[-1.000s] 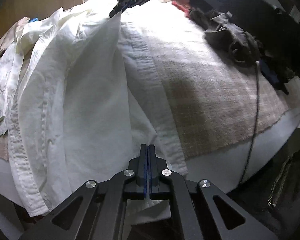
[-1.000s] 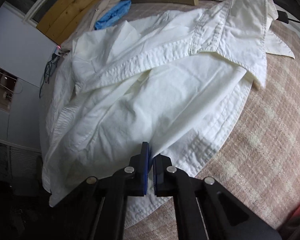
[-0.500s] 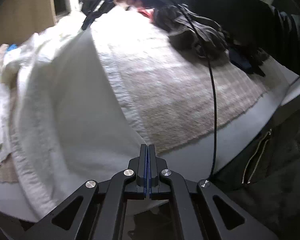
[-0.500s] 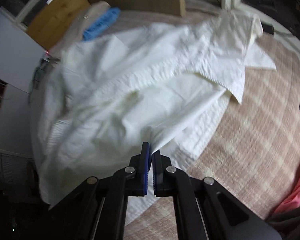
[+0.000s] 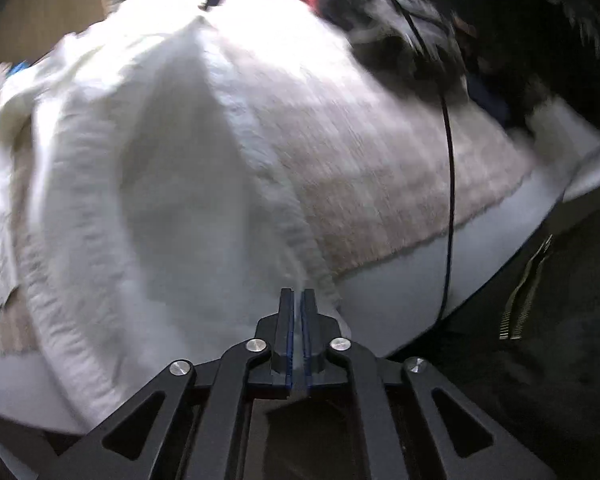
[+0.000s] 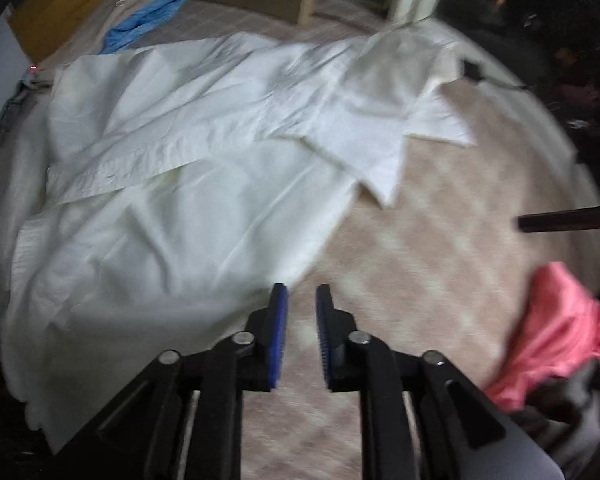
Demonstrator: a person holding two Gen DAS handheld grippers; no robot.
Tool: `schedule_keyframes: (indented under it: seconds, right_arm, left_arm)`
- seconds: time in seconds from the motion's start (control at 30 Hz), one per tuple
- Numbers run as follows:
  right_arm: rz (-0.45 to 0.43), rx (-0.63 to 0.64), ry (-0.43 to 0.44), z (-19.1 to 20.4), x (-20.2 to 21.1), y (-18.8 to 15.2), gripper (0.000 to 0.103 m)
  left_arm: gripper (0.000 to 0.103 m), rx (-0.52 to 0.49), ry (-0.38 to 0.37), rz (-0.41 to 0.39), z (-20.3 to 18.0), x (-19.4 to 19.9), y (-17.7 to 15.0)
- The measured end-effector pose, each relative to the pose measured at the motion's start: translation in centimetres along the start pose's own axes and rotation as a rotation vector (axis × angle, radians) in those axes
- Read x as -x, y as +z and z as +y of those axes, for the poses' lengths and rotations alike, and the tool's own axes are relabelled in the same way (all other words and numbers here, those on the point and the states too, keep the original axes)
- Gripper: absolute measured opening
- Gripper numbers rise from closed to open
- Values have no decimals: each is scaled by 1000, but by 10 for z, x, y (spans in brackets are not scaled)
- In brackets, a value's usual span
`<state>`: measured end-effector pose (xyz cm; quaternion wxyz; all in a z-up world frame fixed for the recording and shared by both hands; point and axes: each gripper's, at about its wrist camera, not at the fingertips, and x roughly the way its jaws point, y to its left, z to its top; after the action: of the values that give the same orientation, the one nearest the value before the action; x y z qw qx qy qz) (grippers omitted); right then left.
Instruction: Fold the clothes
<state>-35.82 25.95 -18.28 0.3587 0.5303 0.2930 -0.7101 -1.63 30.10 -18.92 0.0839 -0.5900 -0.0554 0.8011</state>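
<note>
A white shirt [image 6: 180,208] lies spread and creased over the left half of a pinkish checked bed cover [image 6: 440,240]. My right gripper [image 6: 302,290] hovers just past the shirt's near edge. Its jaws are opening, with only bed cover showing between the blue pads. In the blurred left wrist view the shirt [image 5: 172,200] runs from the far end down to my left gripper [image 5: 298,294]. Those jaws are opening too, a narrow slit apart, with a strip of white hem in the slit.
A pink garment [image 6: 560,320] and a dark one [image 6: 560,420] lie at the right. A blue garment [image 6: 144,24] sits at the far left by a wooden board [image 6: 68,0]. A black cable [image 5: 450,200] crosses the cover to dark clothes [image 5: 400,40]. A person's dark zipped jacket [image 5: 520,308] stands beside the bed edge.
My right jaws have parted and let go of the shirt, which now lies flatter on the cover. My left jaws have opened a slit. Both views have lifted slightly.
</note>
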Motion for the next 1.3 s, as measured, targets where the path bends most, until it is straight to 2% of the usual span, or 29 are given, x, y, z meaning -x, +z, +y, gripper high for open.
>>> schedule_keyframes:
  seconds: [0.03, 0.1, 0.17, 0.23, 0.3, 0.37, 0.43, 0.47, 0.5, 0.53, 0.57, 0.63, 0.77, 0.83, 0.9, 0.97, 1.0, 1.1, 1.17, 1.23, 1.3]
  right_arm:
    - [-24, 1, 3, 1, 7, 0, 30]
    - [-83, 4, 20, 8, 21, 0, 32]
    - [-116, 44, 94, 25, 29, 1, 35]
    - [-105, 106, 128, 50, 24, 0, 35]
    - [-84, 140, 181, 75, 11, 5, 35]
    - [-43, 143, 250, 92, -2, 6, 35]
    - [-5, 155, 272, 107, -18, 6, 35]
    - [2, 164, 271, 112, -24, 4, 35]
    - [7, 169, 267, 115, -28, 3, 35]
    - [12, 173, 261, 118, -31, 3, 35]
    - [14, 174, 257, 118, -33, 3, 35]
    - [15, 163, 260, 115, -35, 5, 35]
    - [13, 132, 267, 110, -38, 11, 35]
    - [0, 135, 295, 115, -35, 13, 35]
    - [-6, 165, 313, 127, -32, 14, 35]
    - [2, 206, 295, 142, -35, 16, 35]
    - [10, 215, 287, 147, -38, 18, 35]
    - [19, 211, 314, 152, -41, 21, 35]
    - [29, 251, 307, 160, -41, 17, 35]
    - [47, 289, 245, 165, -43, 11, 35]
    - [40, 232, 282, 156, -36, 6, 35]
  left_arm:
    - [13, 30, 4, -22, 8, 11, 0]
    - [31, 86, 29, -64, 26, 29, 0]
    - [31, 162, 82, -78, 47, 35, 1]
    - [31, 211, 81, -87, 59, 33, 5]
    - [33, 186, 179, -106, 59, 26, 11]
    - [33, 123, 302, -82, 53, 6, 20]
    - [33, 82, 325, -51, 52, -12, 21]
    - [31, 87, 326, -41, 56, -15, 19]
    - [10, 91, 326, -30, 59, -19, 17]
    - [0, 102, 321, -22, 63, -21, 15]
    - [0, 154, 283, -31, 74, -14, 12]
    - [0, 250, 253, -84, 97, 8, 4]
    - [0, 328, 388, -110, 137, 37, -14]
    - [2, 331, 371, -119, 139, 43, -16]
    - [12, 334, 354, -129, 142, 49, -18]
    - [23, 332, 339, -137, 144, 54, -20]
    - [28, 300, 341, -135, 136, 52, -19]
    - [29, 216, 341, -144, 109, 56, -21]
    - [29, 159, 290, -142, 88, 57, -25]
    - [30, 126, 206, -121, 75, 48, -28]
    - [30, 91, 135, -87, 58, 37, -32]
